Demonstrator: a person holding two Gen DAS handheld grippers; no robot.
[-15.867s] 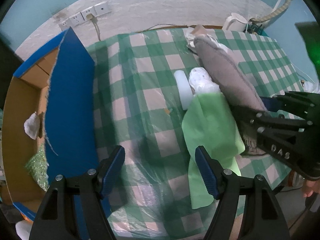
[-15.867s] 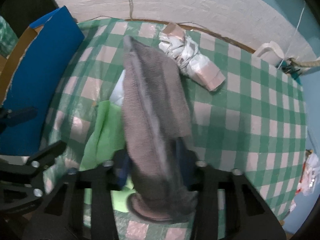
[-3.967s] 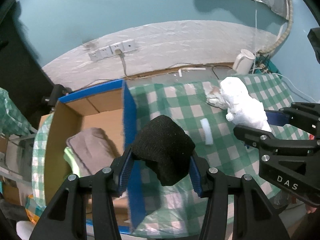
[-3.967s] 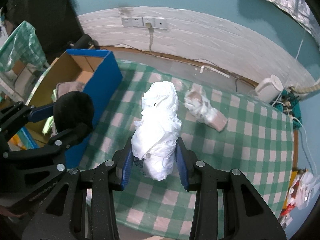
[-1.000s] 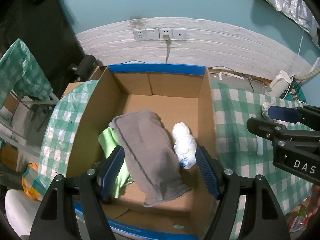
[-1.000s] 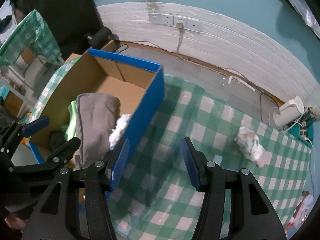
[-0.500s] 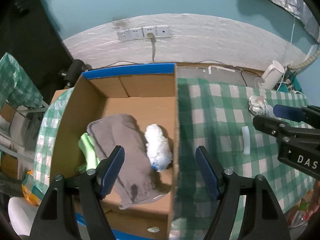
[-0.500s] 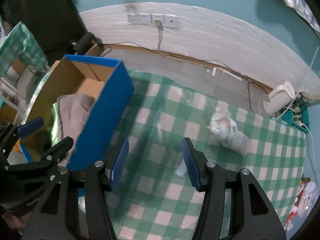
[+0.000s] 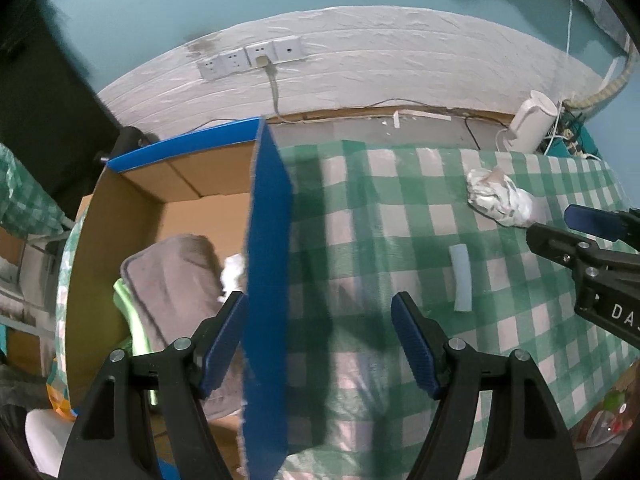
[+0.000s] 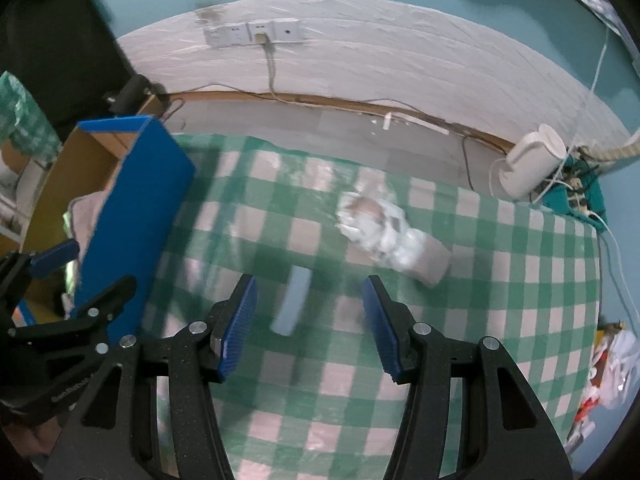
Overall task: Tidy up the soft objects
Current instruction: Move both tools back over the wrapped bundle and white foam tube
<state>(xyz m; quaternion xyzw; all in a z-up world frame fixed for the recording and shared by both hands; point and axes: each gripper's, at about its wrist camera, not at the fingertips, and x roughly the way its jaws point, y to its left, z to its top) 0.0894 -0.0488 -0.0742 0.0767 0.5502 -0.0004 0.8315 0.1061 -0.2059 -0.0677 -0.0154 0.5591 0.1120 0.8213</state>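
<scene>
My left gripper is open and empty, straddling the blue side wall of the cardboard box. Inside the box lie a grey cloth, a green cloth under it and a white bundle partly hidden by the wall. My right gripper is open and empty above the checked tablecloth, with a pale blue strip lying on the cloth between its fingers. A crumpled white and pink bundle lies farther back right; in the left wrist view the bundle sits near the right gripper's tip.
A white kettle and cables stand at the table's back right. Wall sockets with a hanging cord are behind. The box's blue wall rises at the table's left edge. Bags lie off the right edge.
Both grippers have swung rightward away from the box toward the table. The box interior has slid left in view, and the pale blue strip now lies between the right fingers.
</scene>
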